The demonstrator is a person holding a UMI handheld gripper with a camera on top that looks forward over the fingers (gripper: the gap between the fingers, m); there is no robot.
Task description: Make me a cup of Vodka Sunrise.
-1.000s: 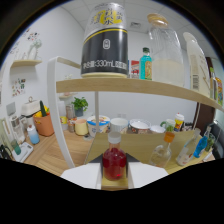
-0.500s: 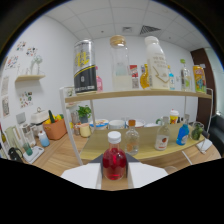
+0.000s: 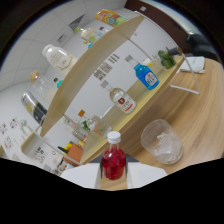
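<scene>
At the lower middle of the frame we saw the tool (image 3: pixel 114 175) pinching a small red bottle (image 3: pixel 113 162) with a white cap, both fingers pressed on it. Just right of it, a clear glass (image 3: pixel 161 141) with ice stood on the desk (image 3: pixel 200 120), the whole scene tilted.

One red-filled bottle (image 3: pixel 113 162) with a white cap sits between the fingers of the one tool (image 3: pixel 113 176). One clear glass (image 3: pixel 161 141) holding ice stands on the tabletop (image 3: pixel 200 115). Two more bottles stand there: one blue (image 3: pixel 147 76), one clear with a red label (image 3: pixel 123 100). One potted plant (image 3: pixel 167 59). The upper shelf (image 3: pixel 95 65) holds several bottles (too blurred to count).
</scene>
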